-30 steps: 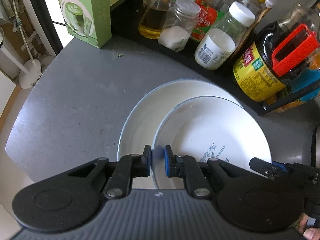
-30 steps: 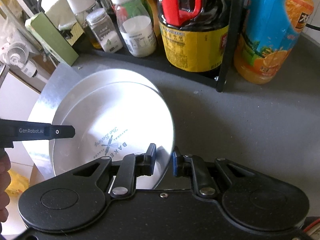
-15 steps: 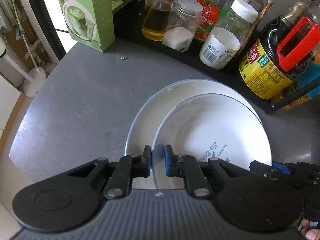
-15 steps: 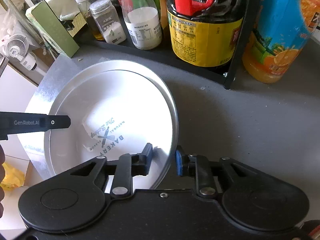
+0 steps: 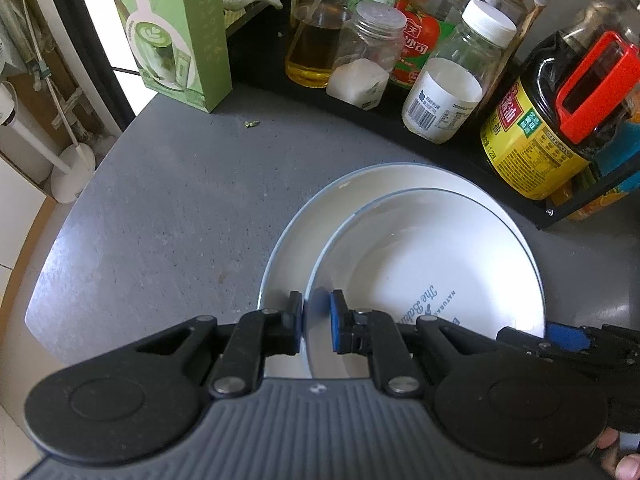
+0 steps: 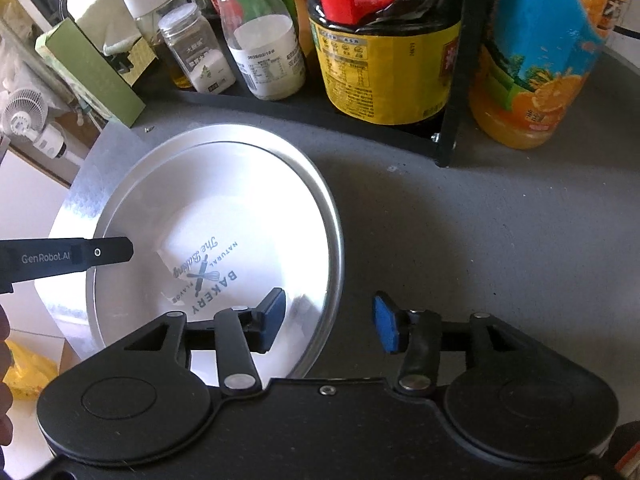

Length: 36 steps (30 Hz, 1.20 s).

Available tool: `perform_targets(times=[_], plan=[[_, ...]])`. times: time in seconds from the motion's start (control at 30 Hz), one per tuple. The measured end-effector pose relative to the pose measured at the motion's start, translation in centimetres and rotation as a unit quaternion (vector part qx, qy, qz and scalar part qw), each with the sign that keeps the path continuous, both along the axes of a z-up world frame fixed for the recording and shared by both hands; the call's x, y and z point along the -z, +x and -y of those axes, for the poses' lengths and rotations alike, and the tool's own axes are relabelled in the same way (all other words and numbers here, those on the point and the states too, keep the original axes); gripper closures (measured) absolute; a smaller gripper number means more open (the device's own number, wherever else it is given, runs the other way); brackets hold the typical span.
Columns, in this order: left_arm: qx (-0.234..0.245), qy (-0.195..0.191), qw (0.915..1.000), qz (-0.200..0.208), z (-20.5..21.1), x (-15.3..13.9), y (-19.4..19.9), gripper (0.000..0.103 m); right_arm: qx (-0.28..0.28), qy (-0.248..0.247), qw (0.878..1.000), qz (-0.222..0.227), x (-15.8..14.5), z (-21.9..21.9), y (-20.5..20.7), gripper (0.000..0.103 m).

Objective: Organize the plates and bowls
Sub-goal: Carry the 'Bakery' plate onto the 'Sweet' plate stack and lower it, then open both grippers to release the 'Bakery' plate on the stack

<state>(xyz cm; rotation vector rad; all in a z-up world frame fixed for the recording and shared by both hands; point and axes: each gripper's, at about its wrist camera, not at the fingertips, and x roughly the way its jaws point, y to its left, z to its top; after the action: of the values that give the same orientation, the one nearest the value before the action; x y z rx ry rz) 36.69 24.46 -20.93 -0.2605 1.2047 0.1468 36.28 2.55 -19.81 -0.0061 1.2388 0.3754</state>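
Observation:
Two white plates are stacked on the grey counter. The upper plate (image 5: pixel 424 264) (image 6: pixel 224 216), printed with a bakery logo, lies inside the larger lower plate (image 5: pixel 316 208) (image 6: pixel 334 236). My left gripper (image 5: pixel 316 322) is shut on the upper plate's near-left rim. My right gripper (image 6: pixel 330 320) straddles the plates' right rim; its jaws are opening and the pads stand clear of the rim. The left gripper's finger (image 6: pixel 72 256) reaches in from the left in the right wrist view, and the right gripper's tip (image 5: pixel 560 336) shows at the plate's lower right in the left wrist view.
A black rack (image 5: pixel 400 120) behind the plates holds an oil bottle (image 5: pixel 316 36), jars (image 5: pixel 368 56), a white-capped jar (image 5: pixel 452 84) and a soy sauce jug (image 5: pixel 556 120) (image 6: pixel 384 48). An orange juice bottle (image 6: pixel 536 64) stands right. A green carton (image 5: pixel 176 28) is at the back left. The counter edge (image 5: pixel 52 280) curves at left.
The right gripper's jaws have parted from the plate rim they pinched. The upper plate has settled lower into the larger plate. The left gripper keeps its hold.

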Motion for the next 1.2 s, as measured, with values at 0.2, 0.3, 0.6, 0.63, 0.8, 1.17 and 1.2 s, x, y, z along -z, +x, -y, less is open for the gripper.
perform_targets(times=[0.2, 0.3, 0.6, 0.63, 0.8, 1.17, 1.2], plan=[[0.003, -0.001, 1.0000, 0.002, -0.4, -0.3, 0.1, 0.091, 0.001, 0.021, 1.000, 0.009, -1.1, 0.4, -0.3, 0.038], [-0.004, -0.004, 1.0000, 0.003, -0.5, -0.4, 0.3, 0.091, 0.011, 0.031, 0.999, 0.012, -1.6, 0.8, -0.3, 0.037], [0.010, -0.003, 0.9999, 0.002, -0.7, -0.7, 0.5, 0.091, 0.054, 0.053, 0.997, 0.006, -2.2, 2.4, -1.0, 0.037], [0.020, 0.000, 0.9998, -0.003, -0.6, -0.6, 0.6, 0.091, 0.060, 0.054, 0.997, 0.007, -2.3, 2.5, -1.1, 0.037], [0.037, -0.008, 0.9991, -0.017, -0.7, -0.4, 0.9, 0.090, 0.087, 0.059, 0.994, 0.015, -3.4, 3.3, -2.2, 0.037], [0.042, 0.010, 0.9989, -0.017, 0.1, -2.4, 0.8, 0.053, 0.091, 0.088, 0.991, 0.046, -5.7, 5.5, -4.3, 0.032], [0.040, 0.013, 0.9991, -0.012, 0.3, -2.8, 0.6, 0.051, 0.090, 0.093, 0.990, 0.051, -6.1, 5.9, -4.5, 0.030]])
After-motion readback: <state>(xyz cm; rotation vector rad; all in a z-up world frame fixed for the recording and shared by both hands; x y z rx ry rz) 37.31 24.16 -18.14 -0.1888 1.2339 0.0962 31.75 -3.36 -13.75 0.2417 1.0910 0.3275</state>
